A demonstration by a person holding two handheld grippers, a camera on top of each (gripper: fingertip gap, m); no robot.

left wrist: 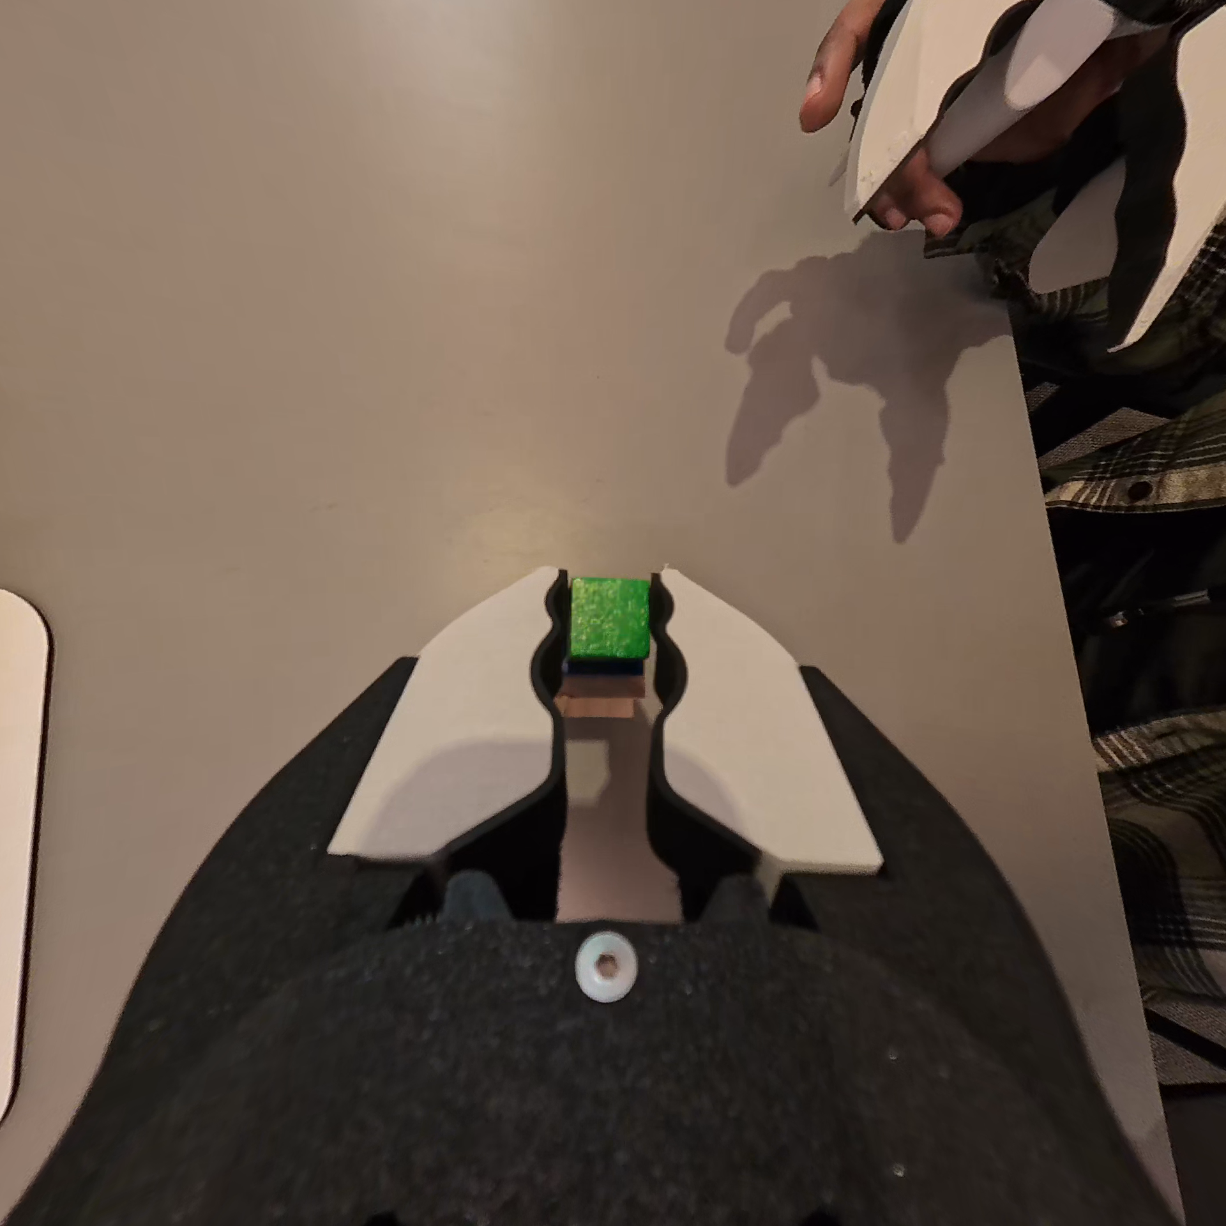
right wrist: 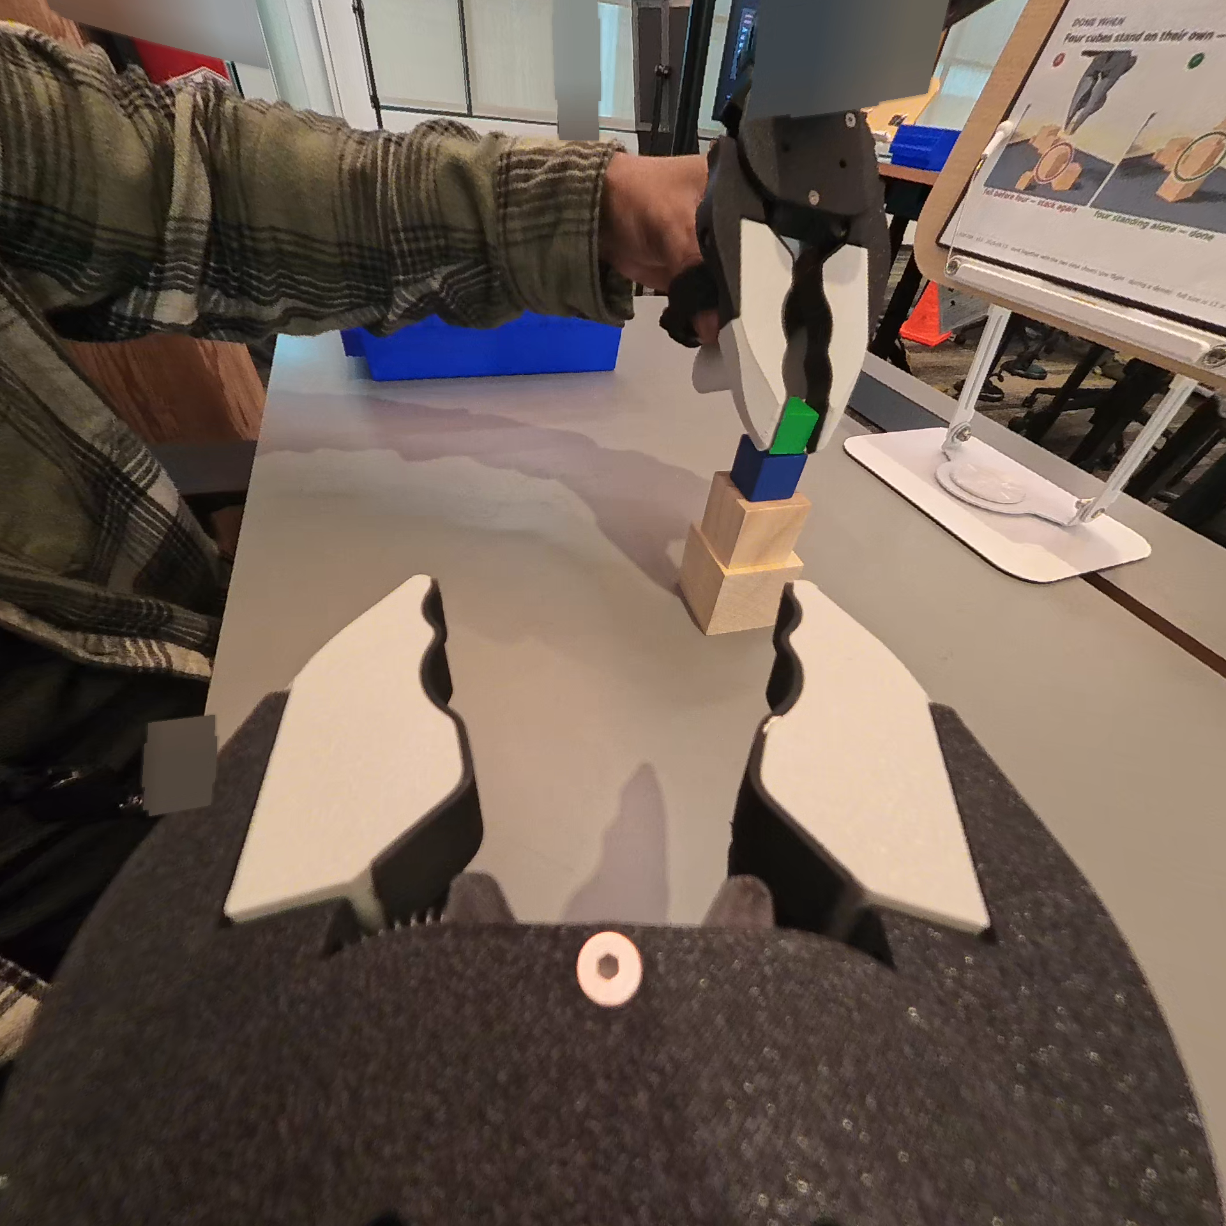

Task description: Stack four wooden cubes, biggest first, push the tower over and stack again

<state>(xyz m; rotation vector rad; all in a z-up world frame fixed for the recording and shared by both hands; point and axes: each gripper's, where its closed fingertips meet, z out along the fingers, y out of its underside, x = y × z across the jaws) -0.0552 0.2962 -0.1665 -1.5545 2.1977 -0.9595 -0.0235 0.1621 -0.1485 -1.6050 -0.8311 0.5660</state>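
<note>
A tower stands on the grey table point(right wrist: 464, 564): a large plain wooden cube point(right wrist: 736, 590) at the bottom, a smaller plain wooden cube point(right wrist: 756, 524) on it, then a blue cube point(right wrist: 766, 472). My left gripper point(right wrist: 796, 438) points down from above, shut on a small green cube point(right wrist: 794, 426) that rests tilted on the blue cube. In the left wrist view the green cube point(left wrist: 609, 625) sits between the fingertips of the left gripper point(left wrist: 609, 590), with the blue cube point(left wrist: 600, 669) just below. My right gripper point(right wrist: 610, 597) is open and empty, low over the table in front of the tower.
A blue bin point(right wrist: 491, 348) stands at the far end of the table. A white stand base point(right wrist: 995, 511) holding an instruction board point(right wrist: 1094, 159) is at the right. The person's plaid sleeve point(right wrist: 298, 219) reaches across. The table edge point(left wrist: 1075, 663) runs along the right.
</note>
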